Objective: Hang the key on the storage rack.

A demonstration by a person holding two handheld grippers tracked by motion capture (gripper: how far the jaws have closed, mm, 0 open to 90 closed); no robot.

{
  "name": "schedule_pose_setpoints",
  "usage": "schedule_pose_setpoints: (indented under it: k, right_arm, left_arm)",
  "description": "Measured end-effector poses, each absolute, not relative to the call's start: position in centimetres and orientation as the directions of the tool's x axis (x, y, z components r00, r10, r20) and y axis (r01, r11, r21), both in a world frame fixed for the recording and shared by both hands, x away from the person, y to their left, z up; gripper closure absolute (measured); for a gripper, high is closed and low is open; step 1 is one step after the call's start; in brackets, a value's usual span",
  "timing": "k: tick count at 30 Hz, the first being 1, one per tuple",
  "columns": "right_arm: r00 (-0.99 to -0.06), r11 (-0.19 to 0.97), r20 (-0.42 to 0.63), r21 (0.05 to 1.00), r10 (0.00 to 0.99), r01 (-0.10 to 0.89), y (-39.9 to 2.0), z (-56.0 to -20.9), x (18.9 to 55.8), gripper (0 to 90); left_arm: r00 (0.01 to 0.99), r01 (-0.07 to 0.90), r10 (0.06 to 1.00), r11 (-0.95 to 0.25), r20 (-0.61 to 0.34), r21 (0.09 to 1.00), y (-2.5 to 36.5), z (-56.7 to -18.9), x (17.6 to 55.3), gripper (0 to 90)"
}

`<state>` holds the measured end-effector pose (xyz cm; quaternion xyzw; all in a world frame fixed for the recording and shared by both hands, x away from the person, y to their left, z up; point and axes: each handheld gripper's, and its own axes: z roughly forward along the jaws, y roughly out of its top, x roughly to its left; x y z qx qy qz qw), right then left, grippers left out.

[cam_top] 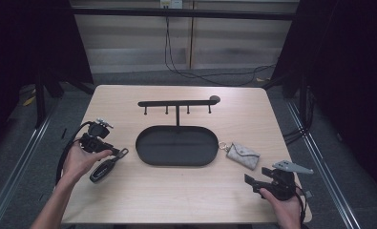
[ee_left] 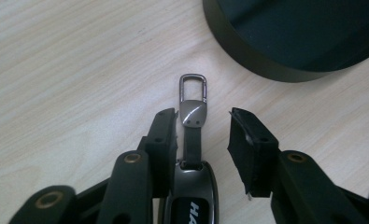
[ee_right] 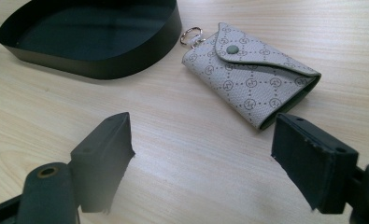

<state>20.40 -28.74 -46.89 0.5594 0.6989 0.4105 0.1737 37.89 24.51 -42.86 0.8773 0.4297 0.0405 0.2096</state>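
Nearest the camera in the left gripper view, a dark car key fob (ee_left: 190, 196) lies on the pale wooden table (ee_left: 70, 70) between the two black jaws of the left gripper (ee_left: 203, 122). Its short strap and silver clasp (ee_left: 193, 100) point away from the camera, toward the black oval tray (ee_left: 266, 56). The left jaw sits against the side of the strap's metal end, while the right jaw stands clear of it with bare wood between, so the jaws are parted around the fob and not clamped on it. In the high view, the left gripper (cam_top: 110, 153) is held in the person's left hand (cam_top: 81, 162) at the table's left side, with the fob (cam_top: 103, 170) on the table just beside the thumb. The tray (cam_top: 176, 146) fills the middle of the table, and from its far edge rises a thin post carrying a hook bar (cam_top: 178, 102) with four small hooks. To the tray's right lies a grey patterned key pouch (cam_top: 242, 155), its small ring almost touching the tray rim. The right gripper (cam_top: 252, 182), held in the right hand (cam_top: 284, 202) at the near right corner, has its jaws wide apart on nothing. In the right gripper view, the pouch (ee_right: 250, 74) lies just beyond those jaws, closer to the right one.
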Motion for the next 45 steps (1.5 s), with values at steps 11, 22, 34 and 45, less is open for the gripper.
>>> schedule_pose_setpoints:
  k: [11, 22, 34, 45]
  right_arm:
    - [-0.314, 0.038, 0.217, 0.767, 0.924, 0.641, -28.8, -46.9, 20.4, 19.7]
    - [-0.314, 0.041, 0.217, 0.762, 0.924, 0.646, -28.8, -47.0, 20.4, 19.4]
    - [-0.322, 0.049, 0.216, 0.759, 0.922, 0.649, -28.7, -47.0, 20.5, 19.0]
    - [-0.322, 0.047, 0.219, 0.759, 0.921, 0.649, -28.7, -47.0, 20.5, 19.0]
  left_arm:
    - [0.635, 0.743, 0.770, -0.585, -0.064, 0.326, 23.2, -43.5, 39.4, 59.1]
    - [0.646, 0.751, 0.760, -0.615, -0.073, 0.241, 22.4, -45.0, 40.7, 51.6]
    - [0.669, 0.740, 0.739, -0.651, -0.082, 0.171, 21.9, -45.6, 41.6, 59.9]
    - [0.688, 0.725, 0.723, -0.678, -0.073, 0.120, 21.3, -46.5, 42.0, 63.6]
